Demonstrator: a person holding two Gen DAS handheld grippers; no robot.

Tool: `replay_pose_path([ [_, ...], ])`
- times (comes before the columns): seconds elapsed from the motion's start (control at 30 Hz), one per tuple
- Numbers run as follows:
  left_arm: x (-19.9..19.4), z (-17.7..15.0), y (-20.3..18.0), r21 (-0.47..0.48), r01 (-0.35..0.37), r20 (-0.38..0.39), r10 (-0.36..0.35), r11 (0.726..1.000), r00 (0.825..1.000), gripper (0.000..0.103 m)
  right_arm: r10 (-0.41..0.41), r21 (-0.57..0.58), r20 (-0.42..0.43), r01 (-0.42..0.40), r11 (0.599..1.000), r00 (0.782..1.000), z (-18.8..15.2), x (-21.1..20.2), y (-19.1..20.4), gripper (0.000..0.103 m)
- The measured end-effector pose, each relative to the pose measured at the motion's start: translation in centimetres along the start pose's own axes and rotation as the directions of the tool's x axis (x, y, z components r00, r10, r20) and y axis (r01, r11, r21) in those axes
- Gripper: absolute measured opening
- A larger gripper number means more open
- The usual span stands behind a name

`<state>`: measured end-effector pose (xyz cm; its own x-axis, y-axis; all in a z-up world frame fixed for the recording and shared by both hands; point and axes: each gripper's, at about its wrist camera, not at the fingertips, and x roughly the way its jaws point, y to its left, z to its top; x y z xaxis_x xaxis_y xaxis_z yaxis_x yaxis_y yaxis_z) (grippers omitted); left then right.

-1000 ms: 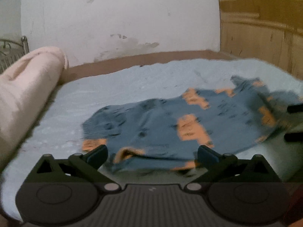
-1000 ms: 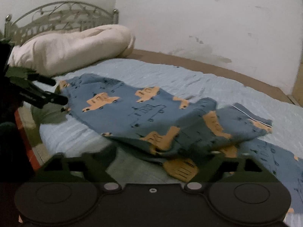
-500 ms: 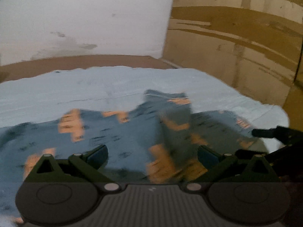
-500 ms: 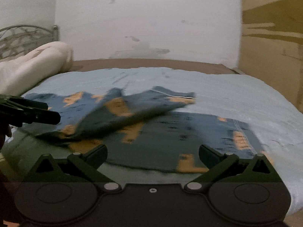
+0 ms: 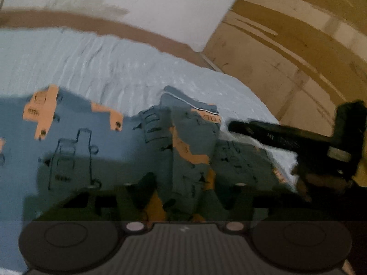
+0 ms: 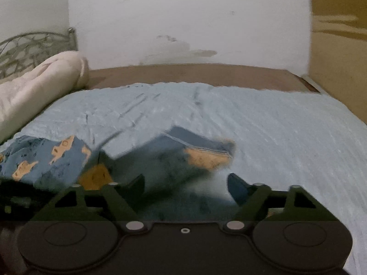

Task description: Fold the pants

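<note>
Blue pants with orange truck prints lie on the light blue bed sheet. In the left wrist view a bunched fold of the pants runs up between my left gripper's fingers, which stand partly closed around it. My right gripper shows at the right of that view beside the waistband end. In the right wrist view the pants lie under my right gripper, whose fingers are apart with cloth between them. The image is blurred.
A cream rolled duvet and a metal headboard are at the left. A white wall is behind the bed, a wooden wardrobe at the right. A brown mattress edge shows beyond the sheet.
Both grippers have swung right and dropped low onto the pants. The left fingers have closed in on a fold of cloth. The pants are more bunched than a second ago.
</note>
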<state>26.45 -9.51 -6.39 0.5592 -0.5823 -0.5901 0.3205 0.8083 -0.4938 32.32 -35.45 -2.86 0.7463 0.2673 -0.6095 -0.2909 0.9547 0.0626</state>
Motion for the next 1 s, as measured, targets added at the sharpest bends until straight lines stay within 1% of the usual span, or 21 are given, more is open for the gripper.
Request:
replay_pose_path([
  [0.03,0.1,0.1,0.4,-0.030,0.001,-0.003,-0.001,1.000,1.000,0.039,0.011,-0.008,-0.008,-0.011,1.000,1.000,0.9,1.1,0.6,0.071],
  [0.07,0.0,0.2,0.7,-0.054,0.001,-0.006,-0.002,0.999,1.000,0.034,0.026,-0.014,-0.017,-0.027,1.000,1.000,1.7,2.3,1.3,0.071],
  [0.1,0.1,0.4,1.0,-0.072,0.001,-0.007,-0.001,0.997,1.000,0.026,0.037,-0.020,-0.026,-0.038,0.999,0.999,2.4,3.3,2.0,0.071],
  [0.13,0.1,0.5,1.1,-0.083,0.002,-0.005,-0.002,0.997,1.000,0.021,0.041,-0.026,-0.036,-0.042,0.999,0.999,3.2,4.3,2.7,0.071],
  [0.17,-0.1,0.6,1.2,-0.088,0.003,-0.004,-0.004,0.996,1.000,0.018,0.038,-0.030,-0.053,-0.040,0.999,0.998,3.8,5.4,3.4,0.071],
  [0.2,-0.1,0.8,1.2,-0.086,0.009,-0.008,-0.010,0.996,1.000,0.012,0.032,-0.028,-0.079,-0.035,0.999,0.996,4.3,6.4,4.0,0.071],
  [0.3,0.1,0.7,0.9,-0.070,0.021,-0.018,-0.022,0.997,1.000,0.006,-0.016,-0.028,-0.167,0.011,1.000,0.986,5.4,9.7,5.7,0.072],
  [0.33,0.2,0.8,0.7,-0.062,0.027,-0.019,-0.029,0.998,0.999,0.003,-0.038,-0.048,-0.197,0.029,0.998,0.980,5.6,10.6,6.2,0.072],
  [0.43,0.2,0.6,-0.1,-0.021,0.029,-0.013,-0.030,0.999,0.999,0.002,-0.098,-0.105,-0.261,0.073,0.992,0.960,5.3,12.3,7.2,0.070],
  [0.47,0.1,0.7,-0.4,-0.009,0.027,-0.011,-0.027,1.000,1.000,0.001,-0.112,-0.118,-0.274,0.082,0.990,0.955,5.1,12.5,7.2,0.063],
  [0.5,0.1,0.7,-0.7,0.005,0.022,-0.010,-0.022,1.000,1.000,0.001,-0.122,-0.124,-0.281,0.090,0.988,0.952,5.1,12.5,7.1,0.051],
  [0.53,0.1,0.8,-1.0,0.023,0.014,-0.007,-0.014,1.000,1.000,0.001,-0.129,-0.126,-0.280,0.097,0.987,0.951,5.0,12.3,6.9,0.041],
  [0.57,0.1,0.9,-1.4,0.044,0.007,-0.003,-0.007,0.999,1.000,0.000,-0.140,-0.123,-0.272,0.110,0.986,0.952,5.1,11.9,6.5,0.020],
  [0.6,-0.2,0.8,-1.9,0.067,0.000,0.006,-0.001,0.998,1.000,0.000,-0.141,-0.110,-0.260,0.116,0.987,0.955,5.3,11.4,6.0,0.005],
  [0.63,-0.4,0.8,-2.3,0.095,-0.009,0.016,0.007,0.995,1.000,0.000,-0.135,-0.090,-0.247,0.116,0.989,0.960,5.4,10.7,5.3,0.004],
  [0.67,-0.5,0.8,-2.9,0.137,-0.027,0.023,0.024,0.990,0.999,0.000,-0.131,-0.072,-0.230,0.117,0.991,0.964,5.4,9.9,4.7,0.000],
  [0.73,-0.7,0.8,-4.1,0.212,-0.068,0.042,0.061,0.975,0.997,0.000,-0.135,-0.040,-0.182,0.130,0.991,0.974,5.4,7.8,3.2,0.000],
  [0.83,-0.8,0.5,-5.8,0.307,-0.086,0.063,0.069,0.948,0.996,0.000,-0.151,0.037,-0.084,0.155,0.987,0.985,4.7,3.4,1.0,0.000],
  [0.9,-1.0,0.0,-7.0,0.381,-0.096,0.077,0.072,0.920,0.994,0.000,-0.173,0.096,-0.023,0.174,0.980,0.985,3.8,0.1,-0.4,0.000],
  [1.0,-1.0,-1.4,-9.0,0.503,-0.124,0.095,0.088,0.856,0.992,0.000,-0.215,0.201,0.048,0.202,0.959,0.975,1.3,-4.5,-2.2,0.000],
])
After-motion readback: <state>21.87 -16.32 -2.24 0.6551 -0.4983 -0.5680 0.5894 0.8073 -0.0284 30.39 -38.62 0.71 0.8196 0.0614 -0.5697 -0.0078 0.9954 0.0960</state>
